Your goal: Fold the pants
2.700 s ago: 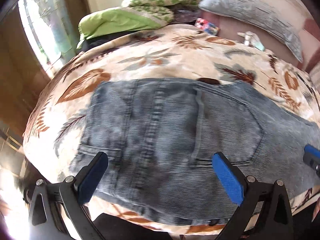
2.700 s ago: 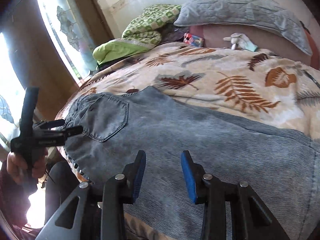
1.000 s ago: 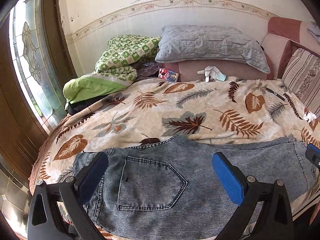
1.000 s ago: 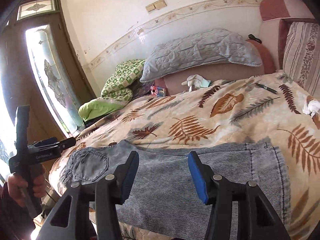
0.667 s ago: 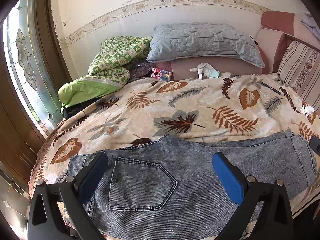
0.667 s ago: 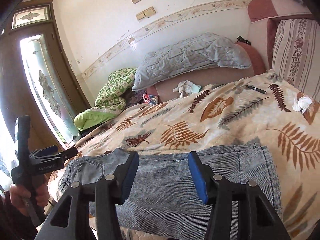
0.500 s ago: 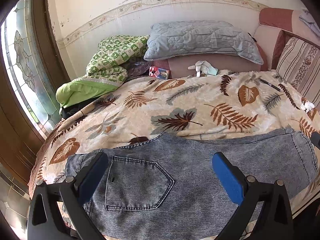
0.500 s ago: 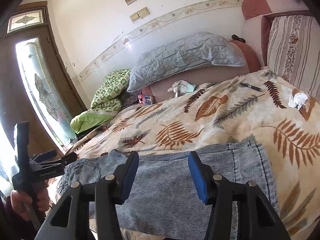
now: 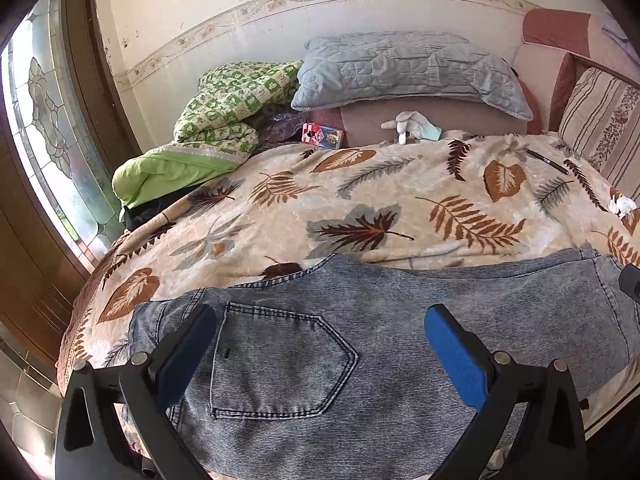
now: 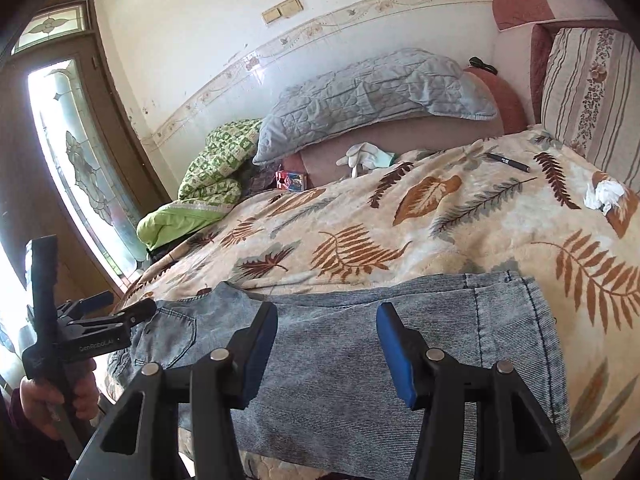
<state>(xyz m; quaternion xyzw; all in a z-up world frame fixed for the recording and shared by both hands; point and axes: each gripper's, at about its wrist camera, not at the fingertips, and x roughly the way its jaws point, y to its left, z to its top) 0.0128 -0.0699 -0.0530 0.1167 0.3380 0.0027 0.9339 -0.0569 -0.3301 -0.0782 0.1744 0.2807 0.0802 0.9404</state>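
Note:
Grey-blue denim pants (image 9: 380, 344) lie folded lengthwise along the near edge of the bed, back pocket up at the left, leg hems at the right (image 10: 516, 320). My left gripper (image 9: 320, 344) is open and empty, held back above the pocket end. My right gripper (image 10: 326, 340) is open and empty, held back above the middle of the legs. The left gripper also shows at the left edge of the right wrist view (image 10: 108, 312), in a hand.
The bed has a leaf-print blanket (image 9: 360, 208). A grey pillow (image 9: 404, 68), a green quilt (image 9: 224, 120), a small box (image 9: 322, 135), a pen (image 9: 547, 161) and a crumpled tissue (image 10: 604, 194) lie farther back. A glazed door (image 9: 52, 140) stands left.
Both grippers have pulled back and up from the pants, so more of the bed and wall shows. The pants lie still. Both grippers stay open.

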